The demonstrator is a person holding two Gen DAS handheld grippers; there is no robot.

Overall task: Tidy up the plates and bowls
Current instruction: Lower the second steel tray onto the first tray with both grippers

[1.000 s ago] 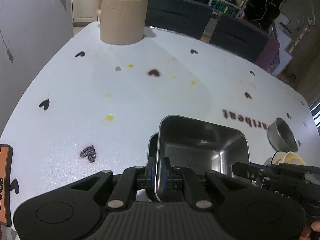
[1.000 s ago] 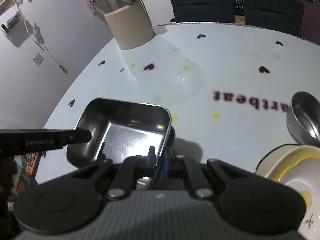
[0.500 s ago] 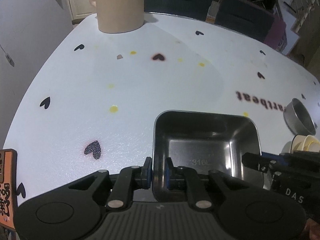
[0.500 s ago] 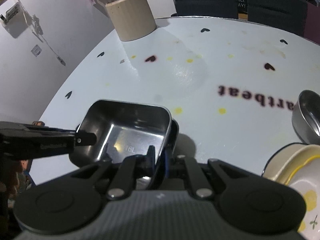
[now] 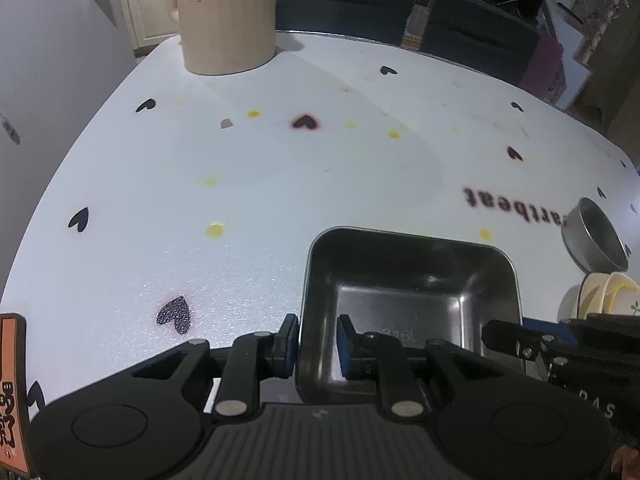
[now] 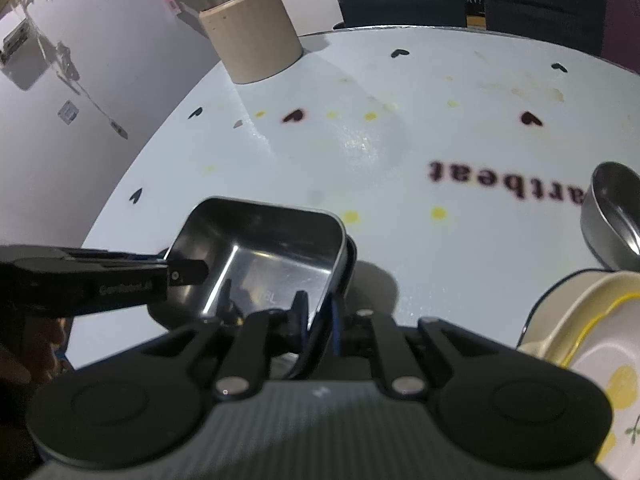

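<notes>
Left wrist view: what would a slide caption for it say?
Left gripper open astride the near wall of a square steel dish on a heart-print table.

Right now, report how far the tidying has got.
Done: cream plates sit stacked at the right. In hand: the right gripper pinches the square steel tray; the left gripper straddles its wall, open. Left: the round steel bowl lies loose on the table.

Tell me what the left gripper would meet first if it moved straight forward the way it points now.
Probably the near wall of the square steel tray: the left gripper already straddles that wall, open around it. Past the tray lies only tablecloth, though depth is unclear.
</notes>
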